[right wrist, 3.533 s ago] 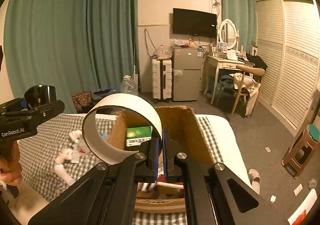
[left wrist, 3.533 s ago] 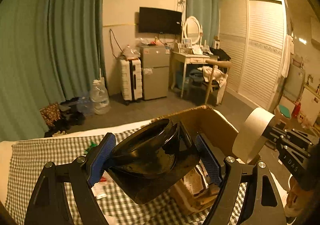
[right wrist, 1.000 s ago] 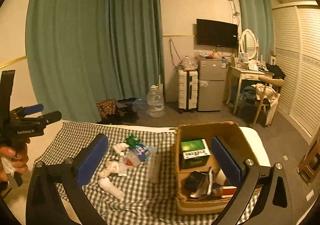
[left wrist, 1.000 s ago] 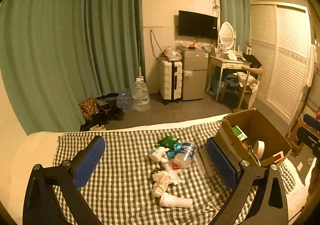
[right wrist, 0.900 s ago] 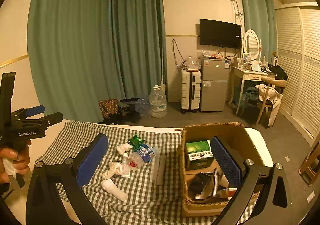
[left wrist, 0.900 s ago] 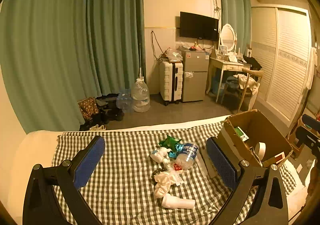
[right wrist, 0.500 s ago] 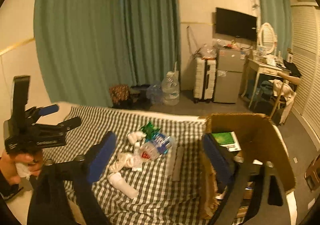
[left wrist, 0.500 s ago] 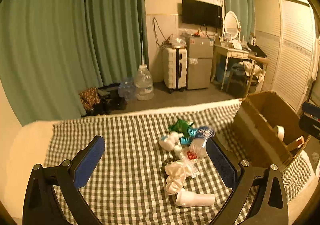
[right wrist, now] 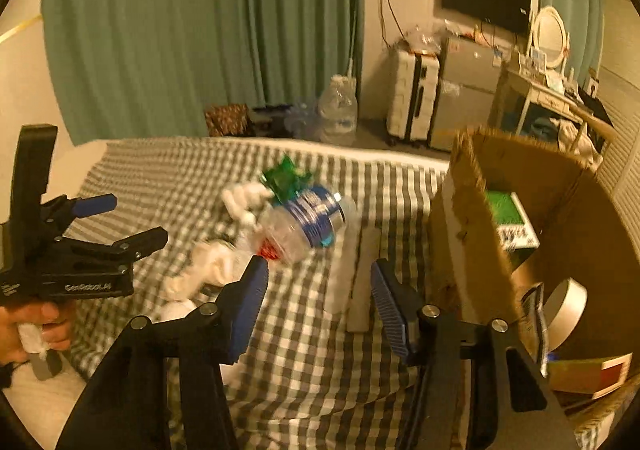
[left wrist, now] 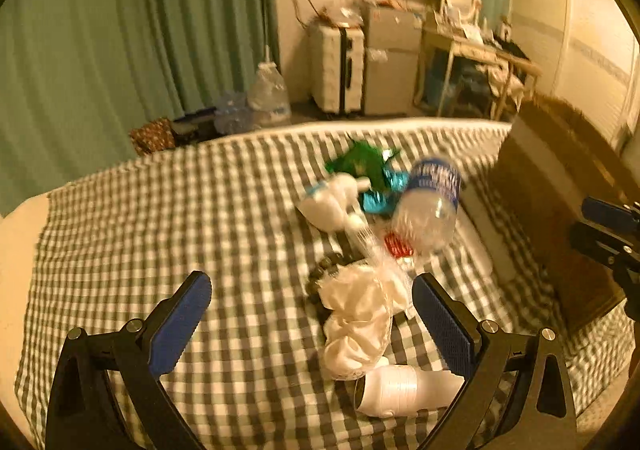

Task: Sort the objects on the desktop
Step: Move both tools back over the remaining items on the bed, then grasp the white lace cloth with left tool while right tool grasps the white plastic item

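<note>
We are reaching for the next things. Our left hand-held gripper point(left wrist: 310, 300) is spread wide and empty above the crumpled white cloth point(left wrist: 356, 324) on the checked bed point(left wrist: 180, 210). Our right hand-held gripper point(right wrist: 318, 284) has just been closing, nothing between its jaws; next it must straddle the white bar point(right wrist: 362, 282) beside the cardboard box point(right wrist: 460, 230)
</note>
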The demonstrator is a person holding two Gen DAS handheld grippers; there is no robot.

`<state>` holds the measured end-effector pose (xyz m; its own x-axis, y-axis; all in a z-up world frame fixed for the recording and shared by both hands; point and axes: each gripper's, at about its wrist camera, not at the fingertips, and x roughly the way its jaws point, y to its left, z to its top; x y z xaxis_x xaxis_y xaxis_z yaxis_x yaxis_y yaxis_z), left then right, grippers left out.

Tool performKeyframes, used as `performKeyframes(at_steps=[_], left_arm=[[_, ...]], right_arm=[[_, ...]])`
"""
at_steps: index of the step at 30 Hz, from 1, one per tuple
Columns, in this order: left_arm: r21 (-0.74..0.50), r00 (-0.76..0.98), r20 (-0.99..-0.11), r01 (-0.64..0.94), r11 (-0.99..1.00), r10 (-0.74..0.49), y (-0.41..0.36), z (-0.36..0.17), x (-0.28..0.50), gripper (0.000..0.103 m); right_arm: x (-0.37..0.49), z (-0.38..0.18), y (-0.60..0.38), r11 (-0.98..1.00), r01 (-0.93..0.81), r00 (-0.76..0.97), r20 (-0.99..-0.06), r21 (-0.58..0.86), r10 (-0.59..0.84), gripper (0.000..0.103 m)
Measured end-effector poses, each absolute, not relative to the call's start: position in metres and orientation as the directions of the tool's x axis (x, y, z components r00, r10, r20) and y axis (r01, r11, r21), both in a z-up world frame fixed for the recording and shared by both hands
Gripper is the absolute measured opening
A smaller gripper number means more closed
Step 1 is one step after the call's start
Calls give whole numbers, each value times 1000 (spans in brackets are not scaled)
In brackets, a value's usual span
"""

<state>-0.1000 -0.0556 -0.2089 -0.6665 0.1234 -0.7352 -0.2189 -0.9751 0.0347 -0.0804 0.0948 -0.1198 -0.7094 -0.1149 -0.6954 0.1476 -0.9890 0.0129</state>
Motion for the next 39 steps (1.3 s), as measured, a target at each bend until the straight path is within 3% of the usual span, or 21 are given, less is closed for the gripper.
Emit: performKeyframes(at_steps=[2, 11, 15, 20, 21, 24, 27, 30, 39], left_arm=[[13, -630, -765, -219, -976, 131, -53, -221, -110, 92], [-23, -536, -831, -237, -971, 150, -43, -263, -122, 91], [-40, -503, -851, -224, -974, 150, -43, -279, -126, 91], [-35, -492, -858, -224, -974, 144, -36, -291, -127, 84], [-39, -492, -858, -223, -974, 147, -35, -291, -128, 80], [-55, -487, -858, -233, -971, 166, -33, -291, -129, 57], [-72, -486, -854, -239, -968, 184, -34, -288, -130, 35], [-74, -510, -840, -231, -970, 186, -39, -278, -128, 22], [-71, -587, -787, -220, -973, 190, -51, -247, -119, 16]], right_arm=[[-87, -133, 96, -992, 129, -696, -711, 12, -99, 54], [-115, -178, 107, -998, 70, -642, -765, 3, -47, 53], [-123, -193, 110, -999, 41, -617, -787, -11, -17, 40], [-132, -208, 115, -1000, 19, -588, -808, -4, -8, 39], [-134, -212, 116, -1000, 10, -580, -814, -7, 0, 39], [-136, -221, 119, -1000, 7, -561, -828, 2, -6, 39], [-133, -219, 117, -999, 28, -556, -830, 25, -36, 18], [-128, -214, 111, -998, 53, -568, -822, 13, -41, 17], [-107, -188, 103, -996, 79, -623, -778, 35, -77, 16]])
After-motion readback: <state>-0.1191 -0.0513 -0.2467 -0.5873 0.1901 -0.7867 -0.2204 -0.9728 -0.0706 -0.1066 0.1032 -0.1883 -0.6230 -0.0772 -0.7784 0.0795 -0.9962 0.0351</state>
